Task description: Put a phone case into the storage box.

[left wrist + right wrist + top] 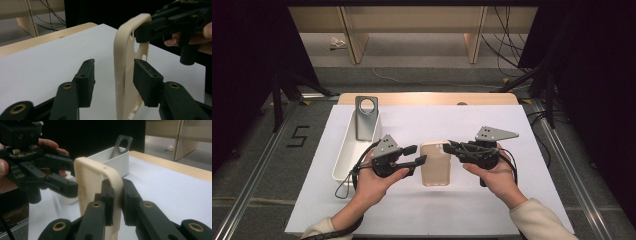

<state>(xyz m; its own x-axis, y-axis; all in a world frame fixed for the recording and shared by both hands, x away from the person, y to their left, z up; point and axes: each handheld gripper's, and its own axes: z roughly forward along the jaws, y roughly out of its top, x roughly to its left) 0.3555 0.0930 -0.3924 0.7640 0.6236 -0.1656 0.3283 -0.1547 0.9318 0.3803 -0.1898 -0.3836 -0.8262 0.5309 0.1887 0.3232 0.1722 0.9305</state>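
Beige phone case (435,164): light, flexible; best gripped at rim; right gripper (115,195) clamps its edge; left gripper (113,75) straddles, unclenched.

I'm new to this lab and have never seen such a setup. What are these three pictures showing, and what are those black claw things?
A person sits at a white table and holds a hand-operated two-jaw tool in each hand. The high view looks down from above; the other two come from cameras on each tool, looking along its jaws. The right gripper is clamped on the edge of a beige phone case, holding it up. The left gripper has the case's other edge between its jaws, not yet pressing. A white tray with a grey metal plate standing in it sits at the left.
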